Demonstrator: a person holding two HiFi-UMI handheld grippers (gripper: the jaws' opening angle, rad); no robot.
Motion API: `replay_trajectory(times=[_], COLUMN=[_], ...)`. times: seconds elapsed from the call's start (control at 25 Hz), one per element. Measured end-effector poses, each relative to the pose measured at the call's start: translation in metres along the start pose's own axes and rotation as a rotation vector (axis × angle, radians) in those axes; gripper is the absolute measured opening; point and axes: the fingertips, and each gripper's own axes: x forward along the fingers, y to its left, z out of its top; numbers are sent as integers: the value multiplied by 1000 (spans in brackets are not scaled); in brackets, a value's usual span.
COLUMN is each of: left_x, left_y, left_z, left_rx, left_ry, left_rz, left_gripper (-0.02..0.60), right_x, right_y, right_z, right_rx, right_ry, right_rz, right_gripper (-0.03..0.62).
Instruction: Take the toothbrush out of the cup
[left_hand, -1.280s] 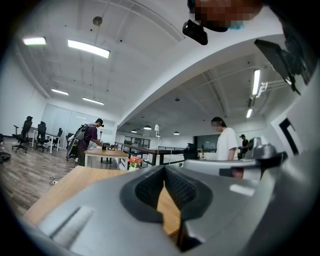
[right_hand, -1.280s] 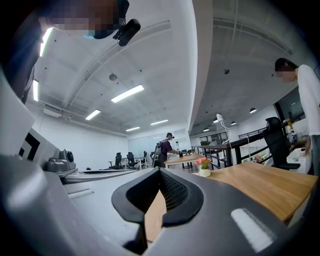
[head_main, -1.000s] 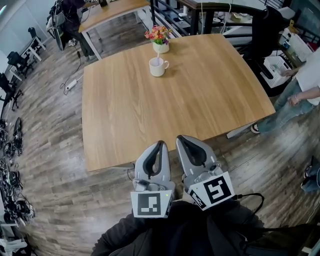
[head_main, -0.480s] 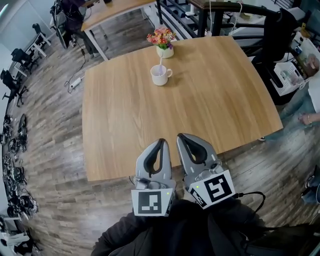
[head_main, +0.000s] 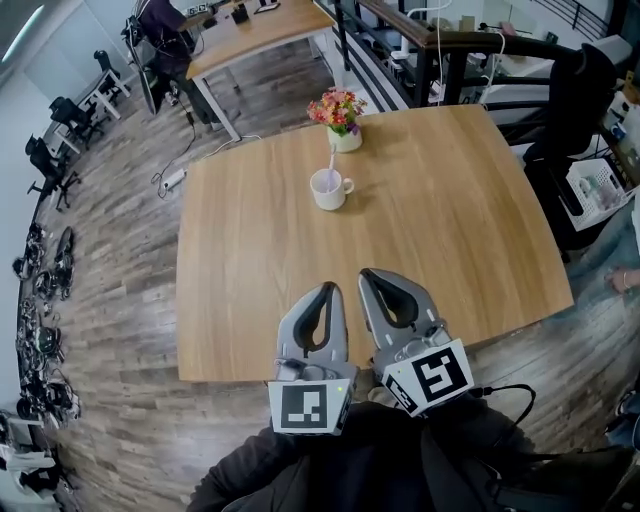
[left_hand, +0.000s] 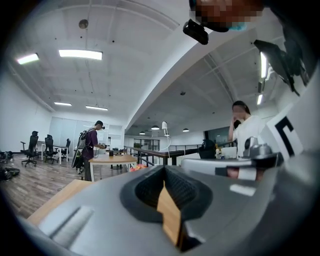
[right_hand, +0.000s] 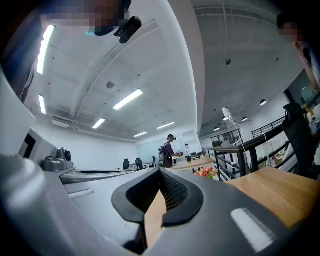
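Approach step, nothing grasped yet. Left tool (head_main: 326, 288) and right tool (head_main: 367, 275) sit side by side at the near part of the bench (head_main: 450, 220), pointing level, both with jaws together and empty. Cup (head_main: 328, 189) stands well apart toward the far side, with the toothbrush (head_main: 332, 160) upright in it. Flower pot (head_main: 345, 138) is just behind.

Next move, I'd judge: reach across, spread one tool's jaws, pinch the handle above the rim and lift. The other tool could steady the cup.

Bench is pale wood, otherwise bare. Room is an open office: plank floor (head_main: 110, 300), chairs (head_main: 50, 160) at left, a person (head_main: 165, 30) at a far desk, railing (head_main: 450, 40) behind.
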Motion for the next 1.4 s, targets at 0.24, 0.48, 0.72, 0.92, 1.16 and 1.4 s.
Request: replay_trajectory(times=[0.24, 0.48, 0.72, 0.92, 1.16, 1.4], left_x=[18, 36, 65, 90, 116, 146], left_y=[13, 38, 62, 82, 106, 119], left_z=[3, 2, 5, -1, -20, -38], left_rx=[11, 11, 0, -22, -73, -103], left_ry=[-16, -24, -36, -25, 18, 42], left_rz=[55, 94, 97, 82, 50, 46], left_gripper=[8, 8, 8, 8, 8, 8], right_x=[24, 55, 90, 115, 145, 170], right_y=[-9, -14, -24, -34, -50, -69], right_z=[1, 0, 0, -9, -23, -32], right_rx=[1, -10, -20, -16, -17, -14], right_ry=[-12, -16, -11, 20, 47, 54], right_rz=[55, 85, 80, 50, -22, -45], right_gripper=[0, 0, 0, 0, 0, 0])
